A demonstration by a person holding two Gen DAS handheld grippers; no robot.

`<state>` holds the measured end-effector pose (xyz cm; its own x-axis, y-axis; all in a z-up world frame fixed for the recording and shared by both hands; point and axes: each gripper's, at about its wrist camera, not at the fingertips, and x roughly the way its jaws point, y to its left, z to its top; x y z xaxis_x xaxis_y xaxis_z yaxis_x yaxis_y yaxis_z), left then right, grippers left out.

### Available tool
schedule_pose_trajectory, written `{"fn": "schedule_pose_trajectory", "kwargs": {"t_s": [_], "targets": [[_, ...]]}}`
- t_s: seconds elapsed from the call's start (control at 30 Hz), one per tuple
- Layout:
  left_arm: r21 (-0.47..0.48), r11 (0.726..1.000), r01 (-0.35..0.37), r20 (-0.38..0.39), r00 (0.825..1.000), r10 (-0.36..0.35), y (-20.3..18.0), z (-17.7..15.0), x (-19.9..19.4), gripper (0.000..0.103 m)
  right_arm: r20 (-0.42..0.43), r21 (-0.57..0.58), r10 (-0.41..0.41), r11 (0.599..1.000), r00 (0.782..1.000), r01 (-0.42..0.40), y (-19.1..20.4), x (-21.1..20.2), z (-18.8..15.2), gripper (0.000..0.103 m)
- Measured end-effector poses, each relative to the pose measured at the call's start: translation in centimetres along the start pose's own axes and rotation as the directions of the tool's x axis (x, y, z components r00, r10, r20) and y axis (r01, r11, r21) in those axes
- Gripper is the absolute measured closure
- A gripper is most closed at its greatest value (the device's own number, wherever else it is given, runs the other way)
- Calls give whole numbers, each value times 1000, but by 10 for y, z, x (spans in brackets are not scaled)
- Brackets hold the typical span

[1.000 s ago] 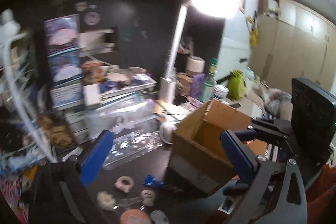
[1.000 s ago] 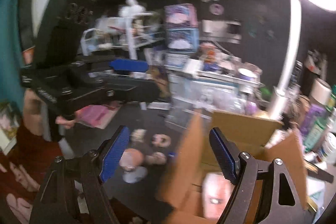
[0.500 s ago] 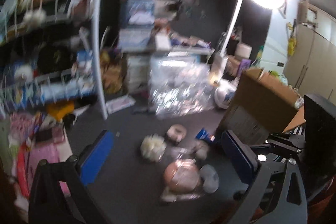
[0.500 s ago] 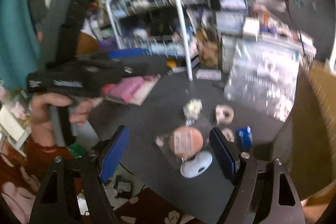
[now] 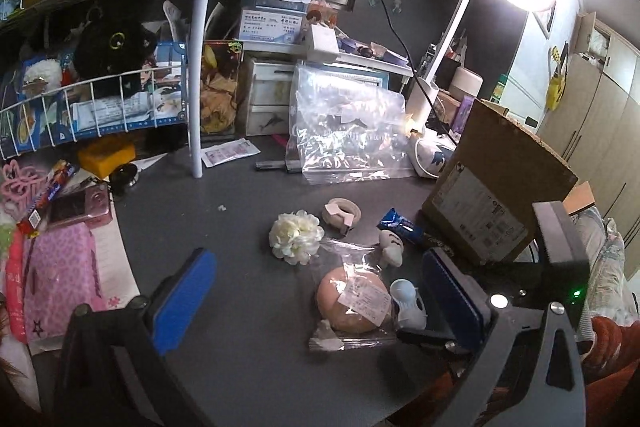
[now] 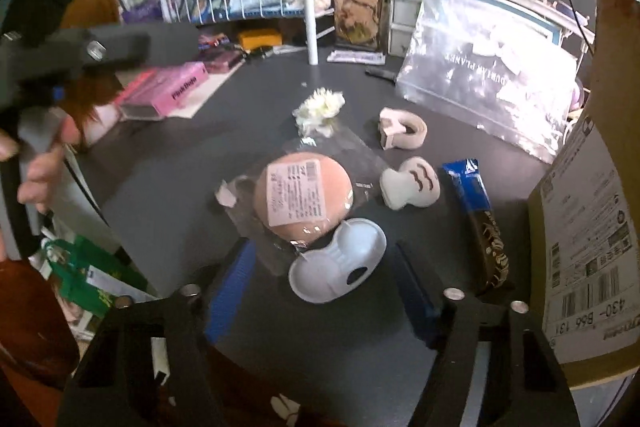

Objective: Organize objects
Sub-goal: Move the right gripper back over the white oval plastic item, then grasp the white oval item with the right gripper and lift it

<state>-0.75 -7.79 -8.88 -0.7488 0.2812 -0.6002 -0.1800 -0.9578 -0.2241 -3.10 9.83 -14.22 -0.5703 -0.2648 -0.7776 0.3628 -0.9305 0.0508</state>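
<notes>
Right tool (image 6: pixel 320 279): spread, empty, poised over white plastic tray (image 6: pixel 338 267).
Tray: light, stiff, slippery; to be gripped across rim.
Left tool (image 5: pixel 320 291): spread, empty.

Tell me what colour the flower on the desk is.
Creamy white. The flower shows best in the left wrist view, lying beside the tape roll.

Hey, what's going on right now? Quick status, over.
Both grippers open, holding nothing. Right gripper hovers over white holder beside bagged pink puff. Cardboard box close on its right. Left gripper hangs above the desk.
</notes>
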Motion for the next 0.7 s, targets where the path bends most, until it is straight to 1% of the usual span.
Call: {"fn": "schedule_pose_trajectory", "kwargs": {"t_s": [0.07, 0.13, 0.2, 0.33, 0.5, 0.57, 0.6, 0.63, 0.7], "targets": [[1, 1000, -6, -4, 1000, 6, 0, 1, 1, 1, -17, 5, -3, 1000, 1000, 3, -2, 3, -2, 59], [-1, 1000, -6, -8, 1000, 6, 1, 1, 3, 1, -26, 5, -8, 1000, 1000, 8, -4, 3, -4, 60], [-7, 1000, -4, -10, 1000, 4, 1, 0, 4, 1, -30, -2, -24, 1000, 999, 24, -6, 1, -6, 64], [-12, 1000, -6, -15, 1000, 5, 1, 1, 6, 1, -33, 6, -58, 998, 998, 58, -15, -2, -9, 65], [-3, 1000, -4, -19, 1000, 4, -4, 2, 8, 1, -14, 27, -34, 999, 999, 35, -17, -1, -7, 65], [2, 1000, -7, -22, 1000, 7, -5, 1, 7, 1, -13, 21, -48, 999, 999, 49, -15, 1, -6, 65], [3, 1000, -10, -24, 1000, 10, -6, 1, 7, 1, -11, 15, -58, 998, 998, 58, -14, 2, -5, 71], [4, 1000, -10, -25, 1000, 11, -6, 1, 7, 1, -9, 6, -72, 997, 997, 72, -13, 2, -5, 74], [4, 1000, -8, -27, 1000, 9, -7, 0, 6, 1, -9, -8, -94, 996, 996, 94, -12, 2, -5, 74]]}}
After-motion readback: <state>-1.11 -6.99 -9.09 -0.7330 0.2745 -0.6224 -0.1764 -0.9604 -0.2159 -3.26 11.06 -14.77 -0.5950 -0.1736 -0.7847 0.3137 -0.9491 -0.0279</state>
